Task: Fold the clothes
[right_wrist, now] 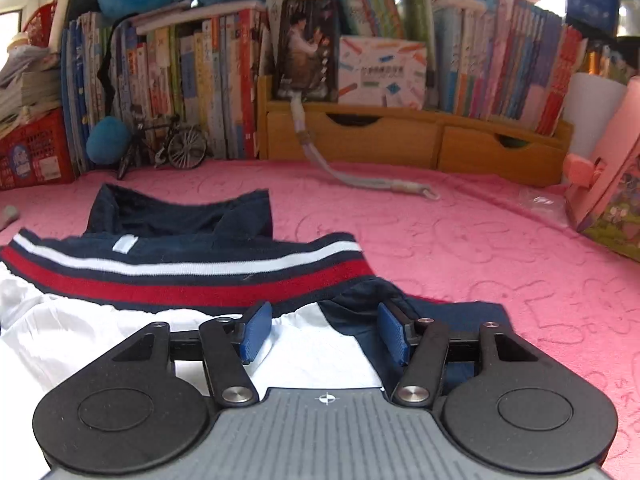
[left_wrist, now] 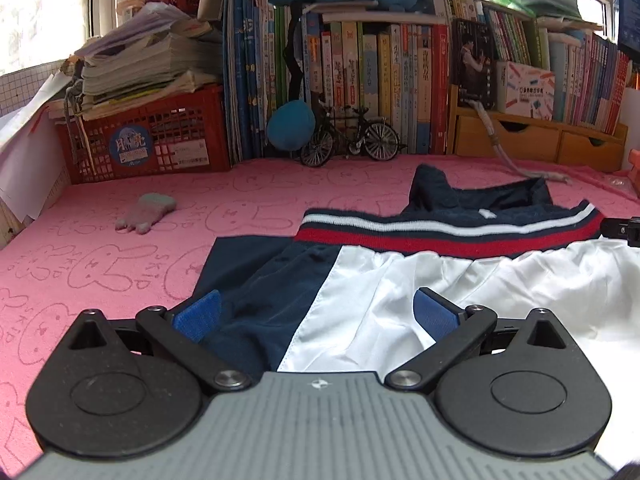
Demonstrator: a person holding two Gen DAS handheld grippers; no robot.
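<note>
A navy and white garment [left_wrist: 400,280] with a red, white and navy striped band [left_wrist: 448,232] lies partly folded on the pink cloth. My left gripper [left_wrist: 316,314] stands open over its near left part, blue pads apart above the navy and white seam. The same garment [right_wrist: 120,332] fills the lower left of the right wrist view, its striped band [right_wrist: 188,272] running across. My right gripper [right_wrist: 326,334] is open over the garment's right end, nothing pinched between its pads. A bit of the right gripper [left_wrist: 624,230] shows at the band's right end in the left wrist view.
A pink cloth [left_wrist: 100,248] covers the surface. At the back stand a red crate [left_wrist: 148,140], rows of books, a model bicycle [left_wrist: 348,140] and wooden drawers [right_wrist: 416,144]. A small grey plush [left_wrist: 146,210] lies left, a strap [right_wrist: 360,180] behind, and a pink box [right_wrist: 612,200] right.
</note>
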